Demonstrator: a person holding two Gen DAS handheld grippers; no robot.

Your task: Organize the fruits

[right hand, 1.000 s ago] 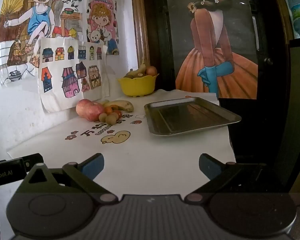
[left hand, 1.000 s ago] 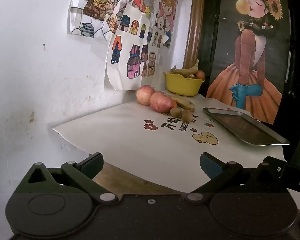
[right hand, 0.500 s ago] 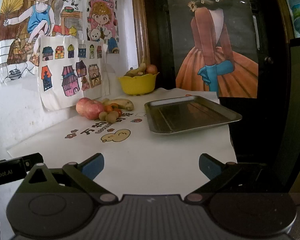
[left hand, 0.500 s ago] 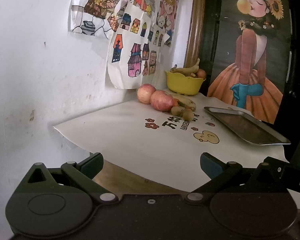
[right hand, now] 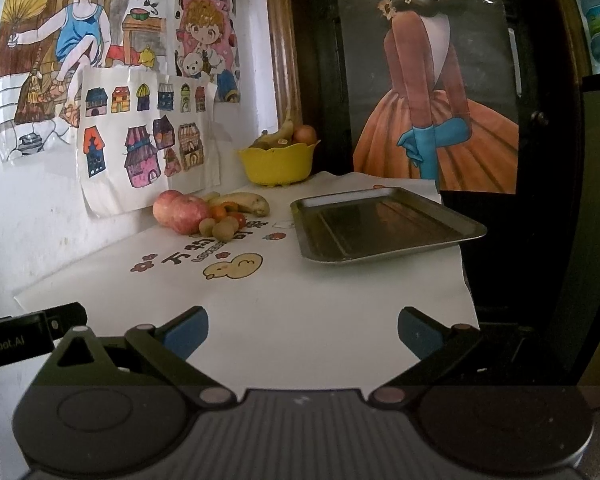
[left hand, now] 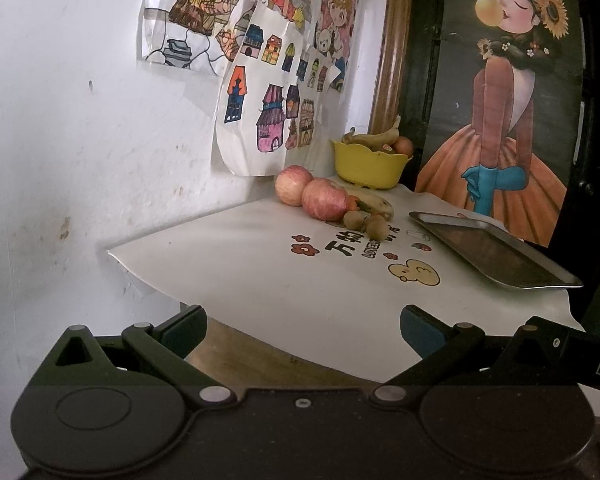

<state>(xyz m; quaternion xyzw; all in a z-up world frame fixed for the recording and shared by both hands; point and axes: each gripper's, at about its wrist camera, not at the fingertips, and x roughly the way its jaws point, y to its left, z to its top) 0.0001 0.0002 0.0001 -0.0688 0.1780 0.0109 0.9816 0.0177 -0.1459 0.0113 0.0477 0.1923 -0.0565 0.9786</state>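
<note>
Little has moved; we have only drifted slightly nearer. Both the left gripper [left hand: 302,326] and right gripper [right hand: 302,326] hang spread and empty, ready. Loose fruit [right hand: 210,212] clusters by the wall, left of the bare tray [right hand: 384,222].

Left of the empty metal tray [right hand: 384,224] on the table [right hand: 300,300], apples [right hand: 178,212], a banana [right hand: 246,202] and small fruits [right hand: 224,227] cluster, the right gripper [right hand: 302,330] spread wide before it.
</note>
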